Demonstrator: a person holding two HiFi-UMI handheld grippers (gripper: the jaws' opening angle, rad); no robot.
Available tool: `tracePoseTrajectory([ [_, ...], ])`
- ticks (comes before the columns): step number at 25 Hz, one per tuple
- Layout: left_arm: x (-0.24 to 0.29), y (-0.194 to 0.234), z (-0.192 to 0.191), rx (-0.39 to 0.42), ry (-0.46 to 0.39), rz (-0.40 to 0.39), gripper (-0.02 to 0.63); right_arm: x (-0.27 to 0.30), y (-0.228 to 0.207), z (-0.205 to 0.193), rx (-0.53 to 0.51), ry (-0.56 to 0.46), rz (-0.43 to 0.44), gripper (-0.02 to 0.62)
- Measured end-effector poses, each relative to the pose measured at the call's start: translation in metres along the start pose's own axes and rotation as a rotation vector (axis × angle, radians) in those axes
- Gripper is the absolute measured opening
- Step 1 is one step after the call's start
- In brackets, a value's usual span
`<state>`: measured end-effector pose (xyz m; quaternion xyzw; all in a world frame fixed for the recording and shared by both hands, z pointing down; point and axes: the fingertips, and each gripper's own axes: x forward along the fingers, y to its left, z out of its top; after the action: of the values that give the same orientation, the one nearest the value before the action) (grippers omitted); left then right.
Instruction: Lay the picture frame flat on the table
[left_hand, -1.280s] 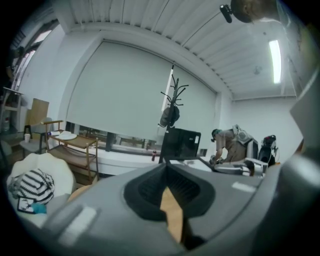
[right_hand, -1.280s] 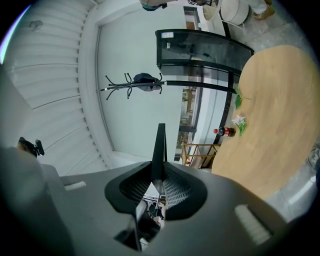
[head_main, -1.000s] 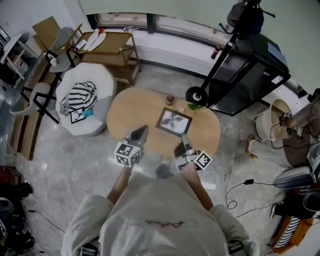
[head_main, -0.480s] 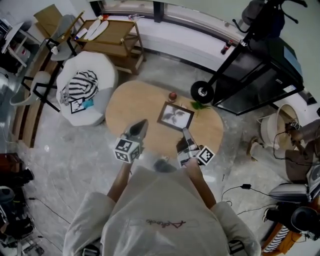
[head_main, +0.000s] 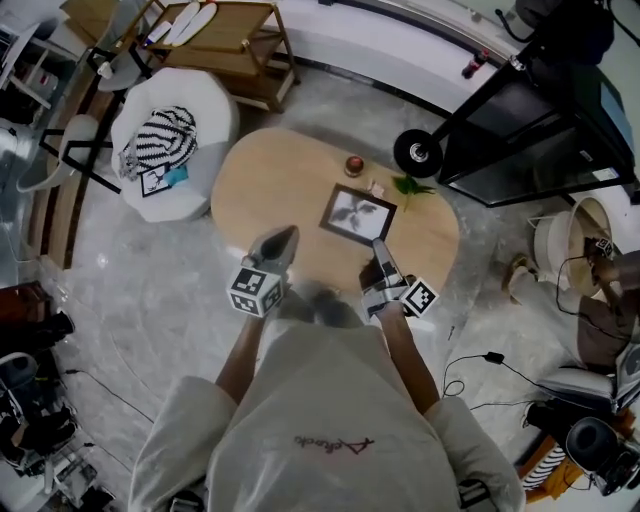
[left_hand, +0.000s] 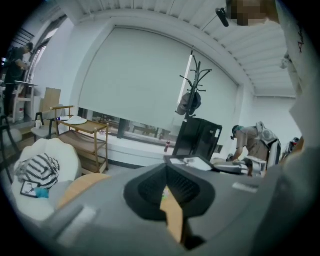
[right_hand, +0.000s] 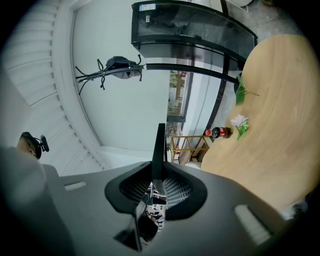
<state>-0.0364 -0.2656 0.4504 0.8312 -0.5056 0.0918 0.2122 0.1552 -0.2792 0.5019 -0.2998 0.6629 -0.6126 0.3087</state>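
Right gripper (head_main: 378, 248), head view: pinched the near corner of the picture frame (head_main: 357, 213), right of the centre of the table (head_main: 270, 195). Found the left gripper (head_main: 288, 236) above the near edge.

Left gripper view: showed jaws pressed together, with nothing held.

Right gripper view: clamped on the frame's thin edge, beside the tabletop.

Looked almost flat already; could not tell if fully down. Probably left only settling and letting go.
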Motion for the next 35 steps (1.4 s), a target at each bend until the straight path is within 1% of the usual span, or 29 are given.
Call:
tracePoseTrajectory([
  [8, 0.010, 0.023, -0.030, -0.033, 0.046, -0.008, 0.000, 0.012, -0.029, -0.010, 0.030, -0.002, -0.024, 0.075],
  [16, 0.018, 0.052, -0.061, -0.045, 0.086, -0.045, 0.000, 0.024, -0.057, -0.016, 0.003, -0.034, -0.037, 0.075],
  [22, 0.028, 0.073, -0.086, -0.055, 0.112, -0.083, 0.000, 0.029, -0.079, -0.031, -0.002, -0.053, -0.054, 0.075],
  [31, 0.055, 0.111, -0.123, -0.045, 0.141, -0.131, 0.000, 0.030, -0.132, -0.057, 0.018, -0.080, -0.094, 0.075],
  [35, 0.060, 0.120, -0.153, -0.067, 0.157, -0.132, 0.000, 0.020, -0.161, -0.071, 0.027, -0.068, -0.115, 0.076],
])
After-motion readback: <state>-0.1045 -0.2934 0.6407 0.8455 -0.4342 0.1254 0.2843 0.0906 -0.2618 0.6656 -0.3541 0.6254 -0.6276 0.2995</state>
